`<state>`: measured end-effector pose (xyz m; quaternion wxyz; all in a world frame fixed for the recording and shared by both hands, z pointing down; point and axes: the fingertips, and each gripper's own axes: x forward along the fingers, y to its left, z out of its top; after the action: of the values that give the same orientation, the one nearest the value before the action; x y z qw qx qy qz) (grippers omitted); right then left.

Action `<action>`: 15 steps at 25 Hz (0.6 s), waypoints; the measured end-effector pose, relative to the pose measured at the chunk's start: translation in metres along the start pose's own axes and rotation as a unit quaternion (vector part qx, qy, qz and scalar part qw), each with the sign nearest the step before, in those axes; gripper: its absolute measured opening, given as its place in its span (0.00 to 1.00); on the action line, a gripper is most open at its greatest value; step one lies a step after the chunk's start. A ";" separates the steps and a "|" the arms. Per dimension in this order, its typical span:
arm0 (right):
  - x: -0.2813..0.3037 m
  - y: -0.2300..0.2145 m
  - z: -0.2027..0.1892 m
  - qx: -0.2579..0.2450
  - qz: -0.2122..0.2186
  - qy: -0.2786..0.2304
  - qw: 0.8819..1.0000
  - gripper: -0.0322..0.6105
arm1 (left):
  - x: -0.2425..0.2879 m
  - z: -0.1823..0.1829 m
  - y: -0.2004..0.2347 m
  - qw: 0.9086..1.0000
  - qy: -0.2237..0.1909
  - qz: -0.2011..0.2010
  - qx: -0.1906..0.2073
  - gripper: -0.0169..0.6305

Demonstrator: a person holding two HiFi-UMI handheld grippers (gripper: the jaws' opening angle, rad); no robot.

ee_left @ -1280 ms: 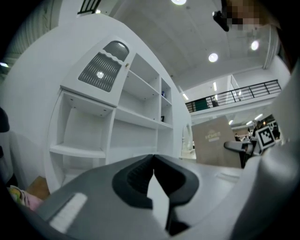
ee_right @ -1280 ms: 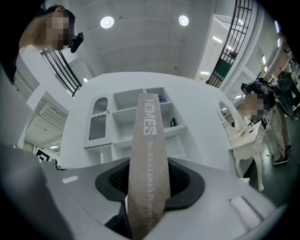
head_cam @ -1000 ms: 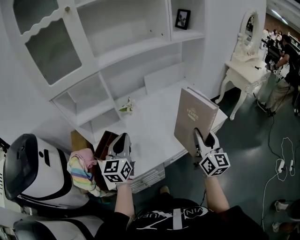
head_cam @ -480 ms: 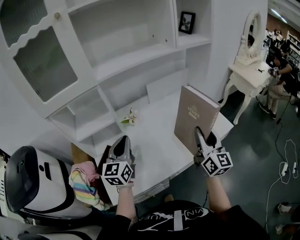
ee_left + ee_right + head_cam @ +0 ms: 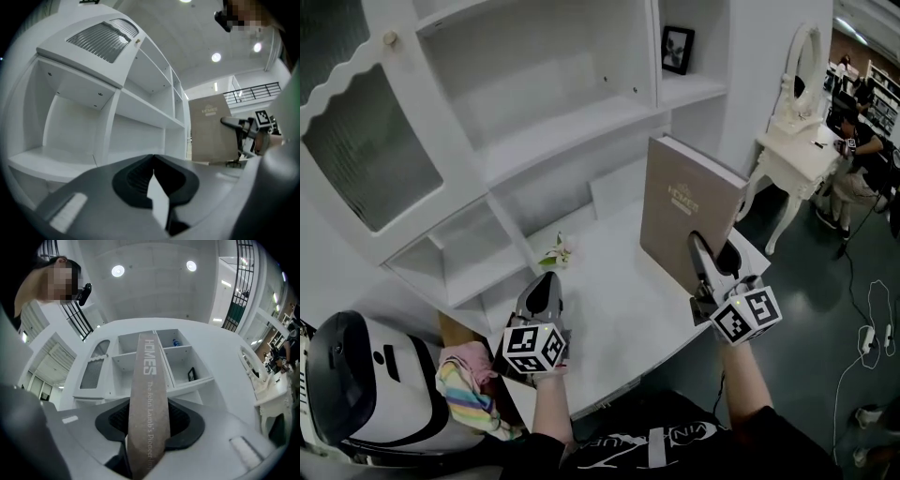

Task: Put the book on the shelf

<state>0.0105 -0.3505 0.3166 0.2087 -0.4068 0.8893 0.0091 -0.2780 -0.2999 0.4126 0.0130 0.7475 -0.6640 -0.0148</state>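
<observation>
The book (image 5: 689, 202) stands upright between the fingers (image 5: 701, 258) of the right gripper (image 5: 713, 251), which clamp its lower spine edge. The white shelf (image 5: 572, 122) lies beyond those fingers and the table (image 5: 619, 309) below them. Well to their left, the left gripper (image 5: 546, 284) has its fingers pressed together, empty.

one book (image 5: 689, 211), two tongs (image 5: 546, 283) (image 5: 712, 251), one framed picture (image 5: 677, 50)

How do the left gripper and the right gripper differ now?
The right gripper is shut on the brown book, held upright; the left gripper is shut with nothing between its jaws. The right gripper hangs by the desk's right corner, the left gripper over its front left. Both bear marker cubes.
</observation>
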 end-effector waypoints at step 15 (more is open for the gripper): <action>0.112 0.002 0.125 0.006 0.134 -0.070 0.988 0.33 | 0.063 0.034 -0.009 1.000 -0.017 -0.009 0.001 0.03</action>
<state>-0.0109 -0.4065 0.1601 0.2700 -0.2811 0.9189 0.0601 -0.2626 -0.3617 0.3784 0.0010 0.7531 -0.6573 -0.0266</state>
